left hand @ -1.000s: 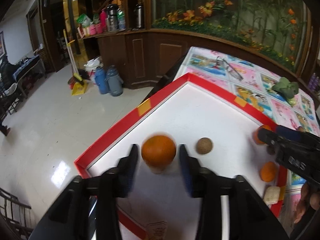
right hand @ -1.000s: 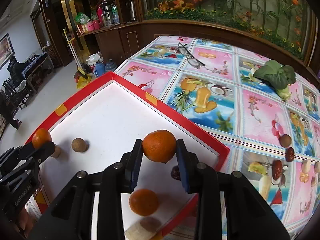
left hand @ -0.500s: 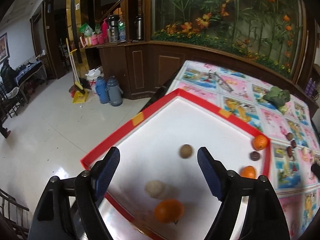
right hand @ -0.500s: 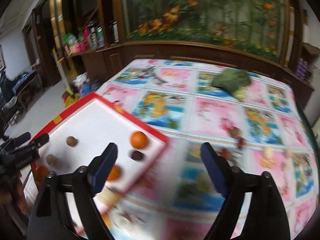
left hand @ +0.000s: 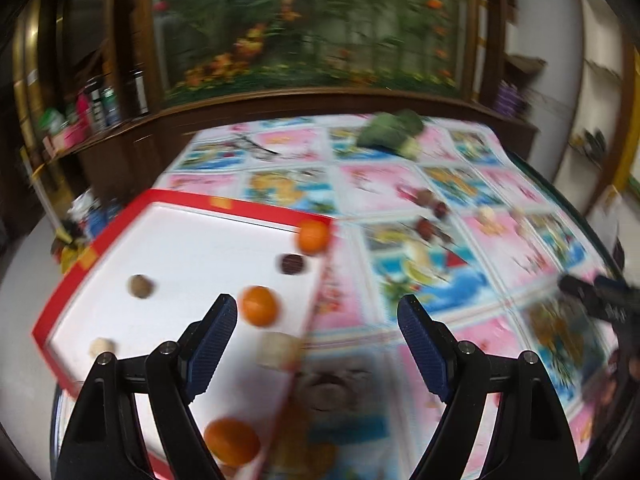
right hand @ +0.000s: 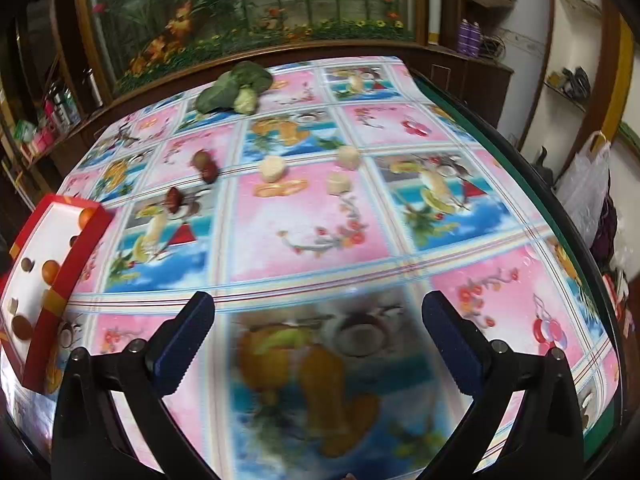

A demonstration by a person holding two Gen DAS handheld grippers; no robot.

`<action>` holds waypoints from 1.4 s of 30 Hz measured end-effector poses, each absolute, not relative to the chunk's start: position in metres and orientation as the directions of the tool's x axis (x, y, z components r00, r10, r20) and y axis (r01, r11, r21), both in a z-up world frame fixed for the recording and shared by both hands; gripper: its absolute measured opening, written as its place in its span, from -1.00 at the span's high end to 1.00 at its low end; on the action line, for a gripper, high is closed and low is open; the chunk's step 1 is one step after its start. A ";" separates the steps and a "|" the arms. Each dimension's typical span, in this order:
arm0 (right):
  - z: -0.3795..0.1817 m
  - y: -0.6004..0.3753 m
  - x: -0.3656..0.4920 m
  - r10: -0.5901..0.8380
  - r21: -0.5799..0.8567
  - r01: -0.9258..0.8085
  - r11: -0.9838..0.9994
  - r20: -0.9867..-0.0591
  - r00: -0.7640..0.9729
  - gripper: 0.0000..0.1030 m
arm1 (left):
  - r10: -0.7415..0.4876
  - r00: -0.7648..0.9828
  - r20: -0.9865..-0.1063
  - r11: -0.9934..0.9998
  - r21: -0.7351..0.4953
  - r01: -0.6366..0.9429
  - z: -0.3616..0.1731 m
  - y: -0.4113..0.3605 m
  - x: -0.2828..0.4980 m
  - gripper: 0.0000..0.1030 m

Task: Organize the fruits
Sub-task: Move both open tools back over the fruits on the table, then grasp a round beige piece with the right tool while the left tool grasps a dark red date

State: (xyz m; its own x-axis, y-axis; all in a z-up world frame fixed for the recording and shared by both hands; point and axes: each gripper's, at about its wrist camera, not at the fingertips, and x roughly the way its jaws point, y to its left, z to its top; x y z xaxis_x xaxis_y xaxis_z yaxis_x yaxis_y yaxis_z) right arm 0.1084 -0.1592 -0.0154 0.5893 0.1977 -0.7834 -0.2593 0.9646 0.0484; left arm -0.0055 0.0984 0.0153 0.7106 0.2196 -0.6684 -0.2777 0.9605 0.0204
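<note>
The red-rimmed white tray [left hand: 240, 202] lies at the table's left and holds three oranges [left hand: 260, 306], a dark date [left hand: 292, 264], a brown nut [left hand: 141, 286] and pale pieces [left hand: 278, 350]. My left gripper [left hand: 318, 316] is open and empty above the tray's right edge. My right gripper [right hand: 318, 314] is open and empty over the patterned tablecloth, with the tray [right hand: 68, 268] far to its left. Loose dates [right hand: 208, 170] and pale fruit pieces [right hand: 273, 169] lie on the cloth beyond it. The right gripper's tip shows at the right in the left wrist view [left hand: 592, 292].
A green leafy vegetable [right hand: 234, 88] lies at the table's far side. Glasses [left hand: 256, 148] lie at the far left of the cloth. A wooden counter and flower wall stand behind. The table's right edge [right hand: 560, 208] curves near a plastic bag.
Both grippers opened and dropped their oranges in the tray, then lifted and swung right. The right one now faces the loose fruit on the cloth.
</note>
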 end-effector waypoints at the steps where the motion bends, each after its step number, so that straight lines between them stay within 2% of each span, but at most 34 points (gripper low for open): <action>1: -0.017 -0.163 0.110 0.202 0.057 -0.255 0.965 -0.781 0.590 -1.00 | 0.207 0.709 -0.674 0.966 0.024 -0.259 0.013 0.093 -0.003 -0.60; 6: -0.023 -0.169 0.130 0.196 0.057 -0.240 0.969 -0.770 0.607 -1.00 | 0.174 0.692 -0.701 0.974 0.018 -0.226 0.004 0.080 0.007 -0.60; 8: -0.028 -0.171 0.147 0.189 0.066 -0.221 0.973 -0.777 0.601 -0.92 | 0.165 0.680 -0.714 0.974 0.009 -0.226 0.000 0.078 0.011 -0.60; 10: -0.031 -0.168 0.163 0.166 0.049 -0.207 0.977 -0.780 0.603 -0.56 | 0.164 0.677 -0.717 0.973 0.006 -0.229 -0.002 0.078 0.014 -0.60; 11: -0.034 -0.165 0.173 0.158 0.044 -0.201 0.979 -0.787 0.597 -0.51 | 0.165 0.678 -0.716 0.973 0.005 -0.231 -0.003 0.078 0.016 -0.60; 17: -0.048 -0.141 0.216 0.127 -0.003 -0.215 0.977 -0.799 0.588 -0.48 | 0.151 0.683 -0.715 0.968 -0.033 -0.248 -0.003 0.077 0.035 -0.60; 18: -0.049 -0.138 0.222 0.128 -0.004 -0.218 0.976 -0.798 0.589 -0.29 | 0.144 0.683 -0.716 0.969 -0.038 -0.245 -0.004 0.075 0.041 -0.60; 19: -0.051 -0.136 0.226 0.115 -0.019 -0.217 0.976 -0.802 0.587 0.06 | 0.141 0.680 -0.720 0.969 -0.040 -0.243 -0.005 0.072 0.047 -0.60; 20: -0.052 -0.135 0.228 0.099 -0.031 -0.207 0.978 -0.804 0.587 0.21 | 0.135 0.679 -0.722 0.970 -0.043 -0.238 -0.005 0.069 0.055 -0.60; 21: -0.050 -0.136 0.228 0.102 -0.027 -0.205 0.978 -0.801 0.590 0.53 | 0.129 0.679 -0.722 0.971 -0.045 -0.233 -0.006 0.066 0.062 -0.60; 25: -0.048 -0.144 0.219 0.131 0.008 -0.207 0.978 -0.798 0.588 0.54 | 0.138 0.671 -0.729 0.974 -0.023 -0.225 -0.008 0.050 0.099 -0.59; 28: -0.047 -0.158 0.215 0.187 0.087 -0.195 0.977 -0.786 0.589 0.53 | 0.163 0.660 -0.733 0.971 0.003 -0.237 -0.014 0.041 0.124 -0.56; 29: -0.047 -0.161 0.215 0.206 0.109 -0.196 0.975 -0.782 0.588 0.53 | 0.168 0.658 -0.734 0.970 0.005 -0.243 -0.016 0.039 0.131 -0.50; 30: -0.047 -0.163 0.215 0.222 0.124 -0.203 0.971 -0.779 0.587 0.53 | 0.176 0.653 -0.736 0.968 0.010 -0.250 -0.020 0.038 0.137 -0.29; 31: -0.046 -0.162 0.216 0.229 0.131 -0.206 0.970 -0.777 0.587 0.53 | 0.188 0.641 -0.744 0.965 0.018 -0.262 -0.025 0.038 0.144 0.07; 33: -0.045 -0.166 0.216 0.252 0.152 -0.215 0.965 -0.767 0.590 0.53 | 0.178 0.608 -0.774 0.966 0.021 -0.257 -0.038 0.039 0.154 0.63; 34: -0.044 -0.167 0.217 0.255 0.155 -0.215 0.964 -0.764 0.593 0.53 | 0.191 0.620 -0.761 0.965 0.029 -0.262 -0.037 0.038 0.154 0.72; 42: -0.030 -0.174 0.215 0.297 0.196 -0.227 0.954 -0.716 0.632 0.53 | 0.118 0.639 -0.760 0.970 -0.048 -0.237 -0.028 0.042 0.132 0.73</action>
State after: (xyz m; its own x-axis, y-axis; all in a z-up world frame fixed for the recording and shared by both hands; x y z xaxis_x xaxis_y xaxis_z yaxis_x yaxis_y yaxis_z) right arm 0.2145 -0.1744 -0.0304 0.6319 0.2970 -0.7159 -0.2268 0.9541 0.1957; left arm 0.1318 0.0421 -0.0283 0.6391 0.1179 -0.7600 -0.2365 0.9704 -0.0484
